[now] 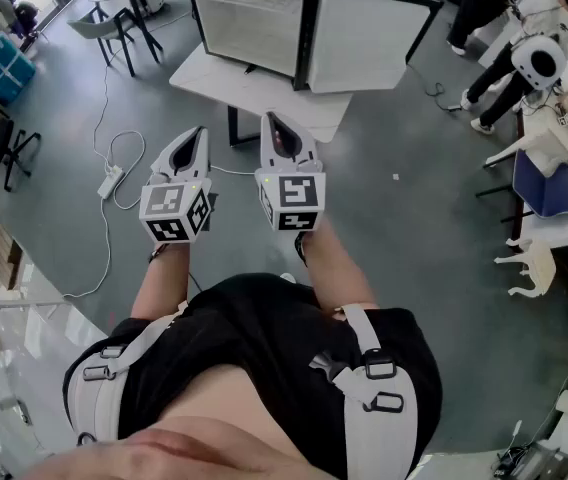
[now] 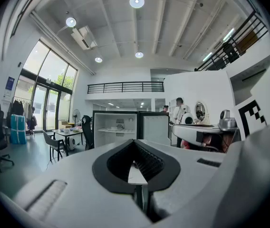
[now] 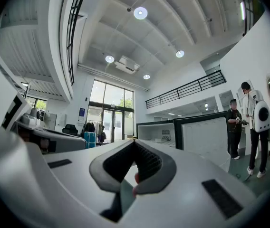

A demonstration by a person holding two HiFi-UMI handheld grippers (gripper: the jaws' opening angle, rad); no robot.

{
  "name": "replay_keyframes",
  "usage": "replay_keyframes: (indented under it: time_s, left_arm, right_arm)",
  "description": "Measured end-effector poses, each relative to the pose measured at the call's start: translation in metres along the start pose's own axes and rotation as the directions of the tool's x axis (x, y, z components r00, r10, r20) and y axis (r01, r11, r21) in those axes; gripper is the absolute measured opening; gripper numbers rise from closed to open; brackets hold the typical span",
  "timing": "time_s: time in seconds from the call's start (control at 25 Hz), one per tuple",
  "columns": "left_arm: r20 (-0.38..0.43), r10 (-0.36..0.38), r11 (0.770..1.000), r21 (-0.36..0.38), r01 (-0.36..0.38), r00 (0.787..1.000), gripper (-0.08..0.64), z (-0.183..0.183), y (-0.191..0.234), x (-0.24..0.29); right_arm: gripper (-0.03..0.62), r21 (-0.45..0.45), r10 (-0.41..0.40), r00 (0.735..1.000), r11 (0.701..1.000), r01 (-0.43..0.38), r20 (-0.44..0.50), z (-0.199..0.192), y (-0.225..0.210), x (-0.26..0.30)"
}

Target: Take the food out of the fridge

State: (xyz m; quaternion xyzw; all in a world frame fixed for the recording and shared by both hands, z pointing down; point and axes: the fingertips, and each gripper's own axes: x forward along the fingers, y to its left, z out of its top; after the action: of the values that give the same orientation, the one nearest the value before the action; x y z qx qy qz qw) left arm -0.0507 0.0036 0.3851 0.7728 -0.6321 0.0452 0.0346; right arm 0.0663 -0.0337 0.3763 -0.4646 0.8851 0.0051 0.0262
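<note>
A small fridge point(image 1: 249, 13) stands on a white table point(image 1: 264, 93) ahead of me, its door point(image 1: 364, 38) swung open to the right. In the left gripper view the fridge point(image 2: 115, 129) shows a white shelf with small pale items on it, too small to tell apart. The right gripper view shows the fridge point(image 3: 156, 131) and its door point(image 3: 202, 137) too. My left gripper point(image 1: 200, 131) point(image 2: 135, 141) and right gripper point(image 1: 271, 118) point(image 3: 134, 142) are side by side at waist height, well short of the table. Both point at the fridge, with the jaws together and nothing between them.
A white cable and power strip point(image 1: 111, 180) lie on the grey floor to the left. A table with chairs point(image 1: 114, 18) and a blue case point(image 1: 4, 63) stand at the far left. People point(image 1: 504, 48) and a blue chair point(image 1: 549, 183) are on the right.
</note>
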Motion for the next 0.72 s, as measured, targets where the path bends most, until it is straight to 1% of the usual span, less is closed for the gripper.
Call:
replay_keyframes:
  time_s: [0.12, 0.28, 0.4, 0.48, 0.6, 0.72]
  left_arm:
    - [0.003, -0.001, 1.000, 0.009, 0.001, 1.000, 0.003, 0.003, -0.005, 0.001]
    - [0.008, 0.003, 1.000, 0.014, -0.003, 1.000, 0.003, 0.005, -0.012, 0.002]
    - [0.009, 0.015, 1.000, 0.017, -0.015, 1.000, 0.003, 0.006, -0.019, 0.005]
    - [0.010, 0.022, 1.000, 0.021, -0.022, 1.000, 0.003, 0.005, -0.027, 0.007]
    - [0.012, 0.034, 0.999, 0.024, -0.034, 0.999, 0.003, 0.003, -0.036, 0.008]
    - [0.011, 0.046, 0.999, 0.025, -0.046, 0.999, 0.003, -0.001, -0.046, 0.011]
  right_arm:
    - [0.006, 0.001, -0.005, 1.000, 1.000, 0.005, 0.017, 0.005, -0.004, -0.002]
    - [0.006, -0.012, 0.023, 1.000, 1.000, -0.023, 0.022, 0.007, -0.002, -0.006]
    - [0.006, -0.008, 0.032, 0.999, 0.999, -0.032, 0.025, 0.007, -0.009, -0.009]
    - [0.006, 0.004, 0.059, 0.998, 0.998, -0.059, 0.026, 0.005, -0.015, -0.013]
    - [0.006, 0.019, 0.134, 0.991, 0.991, -0.135, 0.023, 0.002, -0.015, -0.019]
    - [0.006, 0.017, 0.143, 0.989, 0.990, -0.143, 0.036, 0.000, -0.022, -0.023]
